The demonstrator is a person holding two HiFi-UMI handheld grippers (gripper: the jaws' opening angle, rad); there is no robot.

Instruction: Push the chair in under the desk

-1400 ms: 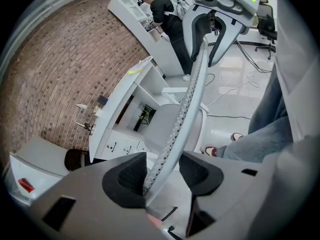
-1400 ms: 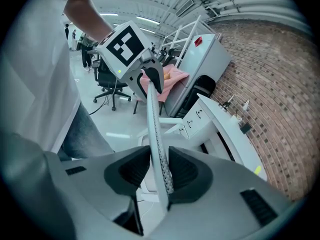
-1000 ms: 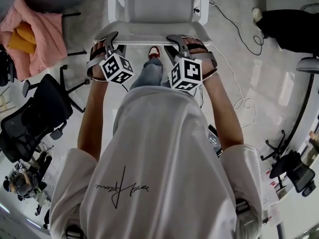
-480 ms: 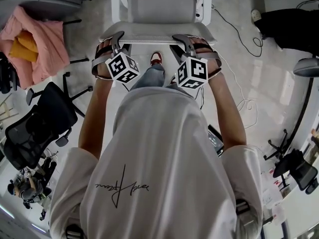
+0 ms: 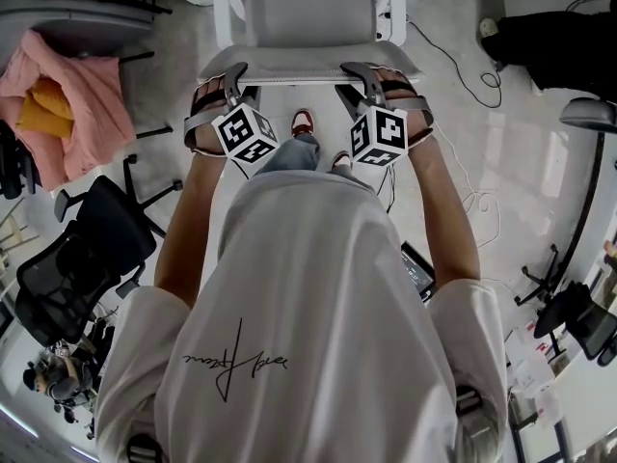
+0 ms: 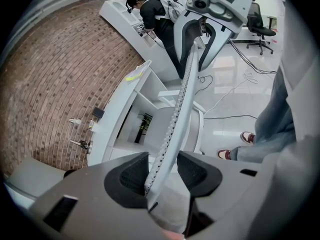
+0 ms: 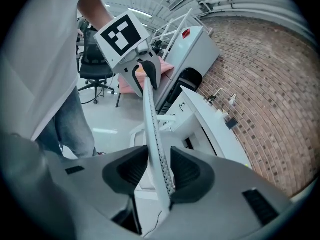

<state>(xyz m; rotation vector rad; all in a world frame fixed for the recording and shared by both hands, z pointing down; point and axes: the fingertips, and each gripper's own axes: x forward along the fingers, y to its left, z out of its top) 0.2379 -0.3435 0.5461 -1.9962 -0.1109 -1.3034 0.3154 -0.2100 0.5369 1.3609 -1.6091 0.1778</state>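
Head view, looking steeply down: a person in a white T-shirt (image 5: 308,297) stands behind a light grey mesh office chair (image 5: 308,61) at top centre. The left gripper (image 5: 231,77) and right gripper (image 5: 359,73), each carrying a black-and-white marker cube, sit over the top edge of the chair's backrest, one towards each end. Red-and-white shoes (image 5: 303,121) show between them. A pink cloth (image 5: 67,95) lies at upper left, black office chairs (image 5: 82,258) at lower left, and loose cables (image 5: 472,75) on the pale floor at right

Left gripper view: the backrest's perforated rim runs up the middle of the frame between the jaws, which have just been narrowing. It lies near one pad with a gap at the other, so the jaws are loose around it, not clamped. A white desk (image 6: 125,99) stands beyond at centre left, before a brown brick wall (image 6: 55,84)

Right gripper view: the jaws have just been widening. The same rim passes between them with space showing beside it, so nothing is gripped

The push looks under way, with the chair facing the desk but its seat not yet beneath it. The next move likely calls for steady, even forward pressure from both grippers so the chair rolls straight

Writing: a black signature-style scrawl (image 5: 236,363) on the T-shirt cannot be read. The cubes bear patterns only, and no brand is legible
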